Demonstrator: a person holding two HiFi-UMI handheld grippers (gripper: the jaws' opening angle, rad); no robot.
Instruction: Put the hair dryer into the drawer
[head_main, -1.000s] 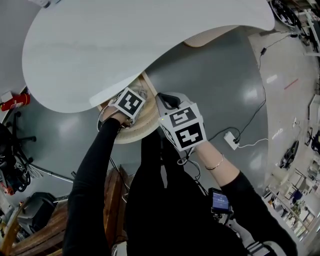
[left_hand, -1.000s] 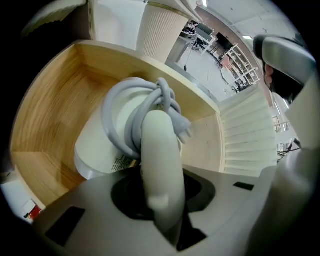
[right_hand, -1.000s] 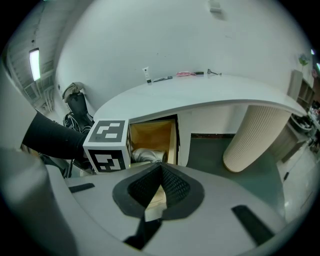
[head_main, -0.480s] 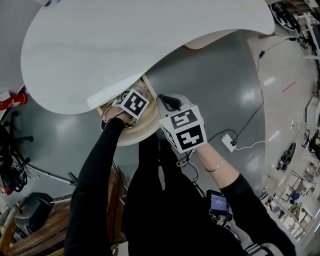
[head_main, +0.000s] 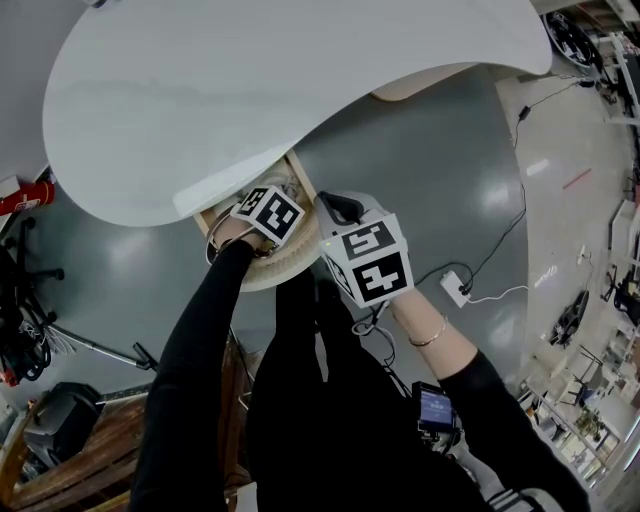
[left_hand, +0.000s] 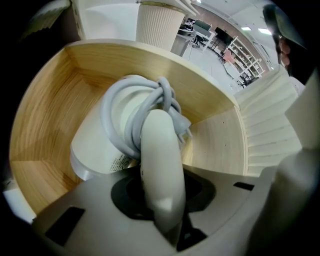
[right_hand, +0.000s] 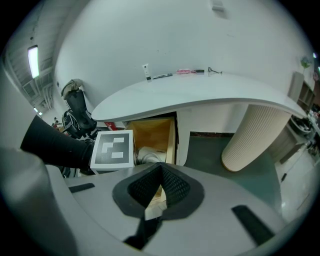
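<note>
A white hair dryer (left_hand: 120, 130), its cord coiled round the body, lies inside the open wooden drawer (left_hand: 45, 130). My left gripper (left_hand: 160, 200) points steeply down into the drawer and is shut on the dryer's handle (left_hand: 159, 160). From the head view its marker cube (head_main: 268, 213) sits over the drawer (head_main: 303, 182), hiding the jaws. My right gripper (right_hand: 159, 172) hangs just right of the drawer with its pads touching at the tips and nothing between them. In the right gripper view the dryer (right_hand: 147, 155) shows in the drawer (right_hand: 152, 131).
A white rounded tabletop (head_main: 250, 90) overhangs the drawer. A ribbed cream pedestal (right_hand: 250, 135) stands to the right. A power strip with cables (head_main: 458, 288) lies on the grey floor. Wooden furniture (head_main: 60, 450) and a red extinguisher (head_main: 25, 200) are at the left.
My left gripper has tipped a little and shifted slightly right over the drawer, still holding the dryer. The right gripper has stayed put.
</note>
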